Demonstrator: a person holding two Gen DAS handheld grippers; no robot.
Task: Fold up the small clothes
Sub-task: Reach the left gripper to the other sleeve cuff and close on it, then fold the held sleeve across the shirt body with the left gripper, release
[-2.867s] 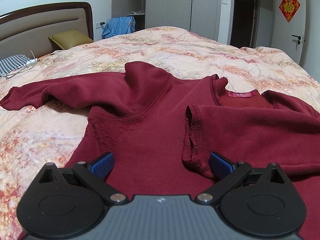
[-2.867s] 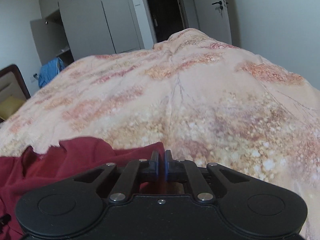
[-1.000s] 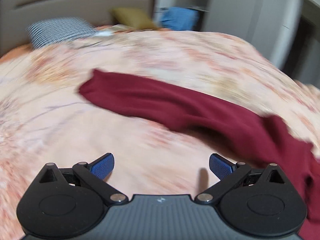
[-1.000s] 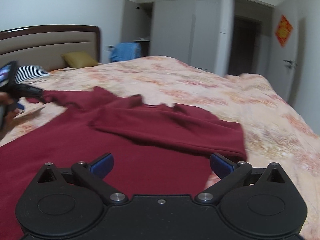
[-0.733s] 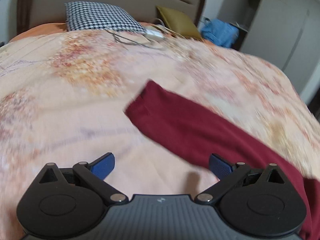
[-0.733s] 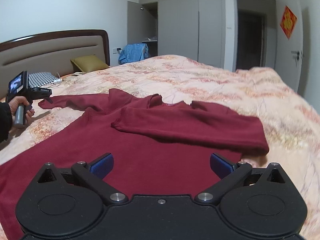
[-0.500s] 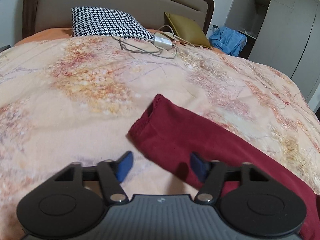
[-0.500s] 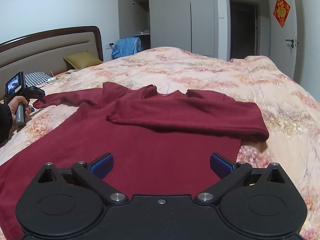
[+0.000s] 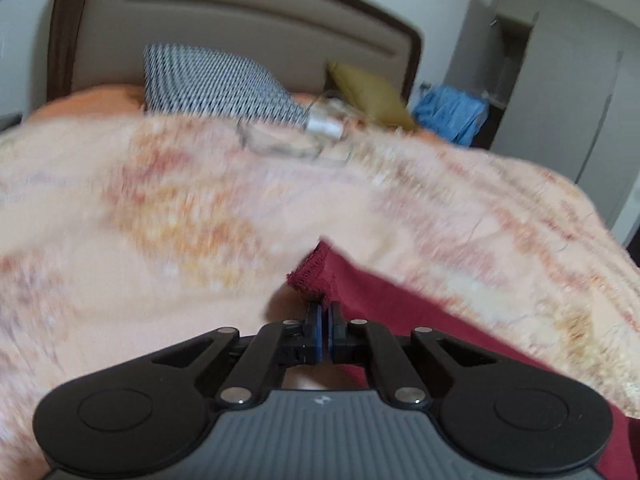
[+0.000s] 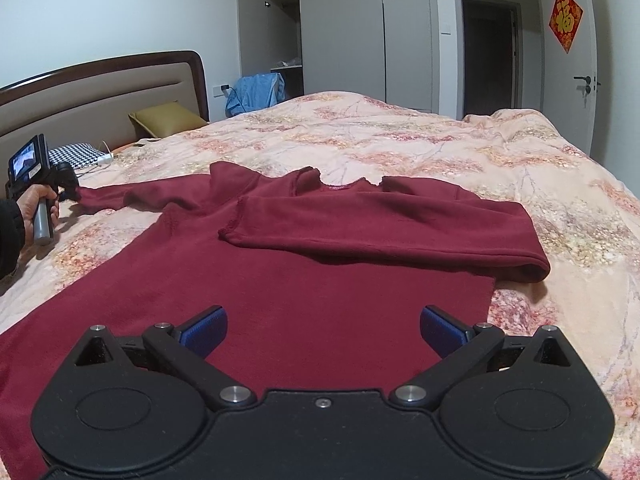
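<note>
Left gripper (image 9: 325, 316) is pinching the sleeve cuff (image 9: 312, 276), right gripper (image 10: 322, 330) is hanging wide open over the hem.

The dark red sweater (image 10: 280, 280) is lying flat on the peach floral bedspread (image 10: 440, 148), soft fleecy knit with a stitched, slightly ragged cuff edge. One sleeve is lying folded across the chest, the other is stretching out toward the headboard with its cuff sitting between the left's blue-padded fingers (image 9: 317, 320). The left view is coming out blurry; a houndstooth pillow (image 9: 216, 84) is sitting behind.
</note>
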